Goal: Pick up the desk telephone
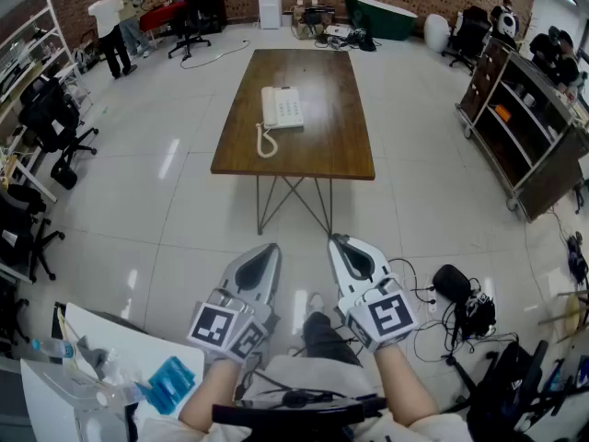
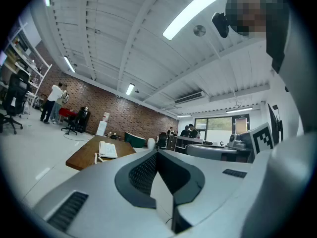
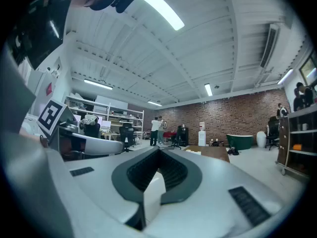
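Observation:
The white desk telephone (image 1: 282, 108) lies on a brown wooden table (image 1: 331, 145) far ahead of me, its curly cord (image 1: 265, 142) trailing toward the near edge. Both grippers are held low in front of my body, well short of the table. The left gripper (image 1: 269, 248) is shut with nothing in it, and so is the right gripper (image 1: 338, 241). In the left gripper view the telephone (image 2: 107, 149) shows small on the table (image 2: 84, 157) beyond the shut left gripper (image 2: 157, 153). The right gripper view shows the right gripper (image 3: 159, 150) and the table's far end (image 3: 214, 152).
White tiled floor (image 1: 193, 219) lies between me and the table. Black office chairs (image 1: 55, 122) stand at the left, a wooden shelf cart (image 1: 520, 122) at the right, and cables and bags (image 1: 460, 307) on the floor near right. A white desk (image 1: 101, 376) is at my lower left. People (image 1: 112, 26) stand far back.

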Available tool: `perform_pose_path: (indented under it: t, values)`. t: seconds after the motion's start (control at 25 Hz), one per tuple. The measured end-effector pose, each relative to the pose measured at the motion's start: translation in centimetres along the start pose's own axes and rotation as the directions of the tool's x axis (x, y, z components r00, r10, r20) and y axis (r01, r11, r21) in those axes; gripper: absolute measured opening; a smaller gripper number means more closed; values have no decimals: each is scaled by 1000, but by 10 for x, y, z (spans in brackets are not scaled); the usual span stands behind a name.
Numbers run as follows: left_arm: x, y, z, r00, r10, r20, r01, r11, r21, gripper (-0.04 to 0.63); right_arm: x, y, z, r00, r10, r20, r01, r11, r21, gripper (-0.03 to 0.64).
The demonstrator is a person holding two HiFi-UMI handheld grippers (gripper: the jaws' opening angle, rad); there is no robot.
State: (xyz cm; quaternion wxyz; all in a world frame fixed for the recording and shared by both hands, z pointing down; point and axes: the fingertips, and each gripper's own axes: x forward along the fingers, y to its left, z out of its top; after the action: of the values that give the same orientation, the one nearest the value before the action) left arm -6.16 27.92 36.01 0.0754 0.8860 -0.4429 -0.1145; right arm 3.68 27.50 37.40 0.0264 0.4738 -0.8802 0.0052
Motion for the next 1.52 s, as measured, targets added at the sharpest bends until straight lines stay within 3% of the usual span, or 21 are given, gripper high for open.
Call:
perform_pose_path:
  t: [0.4, 0.92, 1.2, 1.52]
  values:
    - [54, 27, 5, 1000, -8, -20, 8, 1000, 17, 2, 52, -35, 4, 1000, 16, 2, -16, 1000, 1, 5]
    - [141, 65, 7, 999, 34, -37, -32, 999, 42, 2, 124, -86, 6, 995, 103, -8, -103, 994, -30, 5]
    - [176, 76, -5, 998, 33, -52, -31, 999, 32, 2, 148, -114, 0, 993, 122, -2, -122, 992, 24, 4]
    - [213, 82, -10, 997, 55, -51, -53, 997, 48, 2, 169, -136, -6, 983, 185, -17, -185, 983, 0, 5]
